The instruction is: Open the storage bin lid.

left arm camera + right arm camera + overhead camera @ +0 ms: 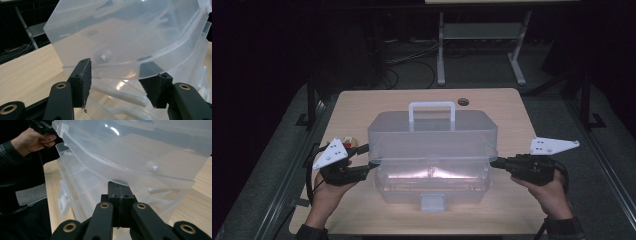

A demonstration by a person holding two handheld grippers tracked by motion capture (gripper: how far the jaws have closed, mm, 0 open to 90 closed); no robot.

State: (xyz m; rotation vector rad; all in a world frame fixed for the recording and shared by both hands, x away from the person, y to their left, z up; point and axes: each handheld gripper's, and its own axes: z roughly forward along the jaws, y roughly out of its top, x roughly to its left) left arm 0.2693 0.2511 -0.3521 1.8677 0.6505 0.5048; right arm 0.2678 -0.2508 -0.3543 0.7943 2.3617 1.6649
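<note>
A clear plastic toolbox [432,182] stands on the wooden table [362,107] with its lid [432,135] tilted up and the white handle [432,107] on top. My left gripper [368,156] is at the box's left end. In the left gripper view that gripper [120,83] is open, and the lid's rim [117,70] lies between the pads without touching them. My right gripper [494,162] is at the box's right end. Its jaws [120,188] are shut together, their tip just under the lid's edge [140,178].
A small red and white object [347,141] lies on the table behind the left hand. The box's front latch [432,201] faces the table's near edge. A round cable hole [463,101] is at the back. Another table's legs [441,55] stand beyond, on dark floor.
</note>
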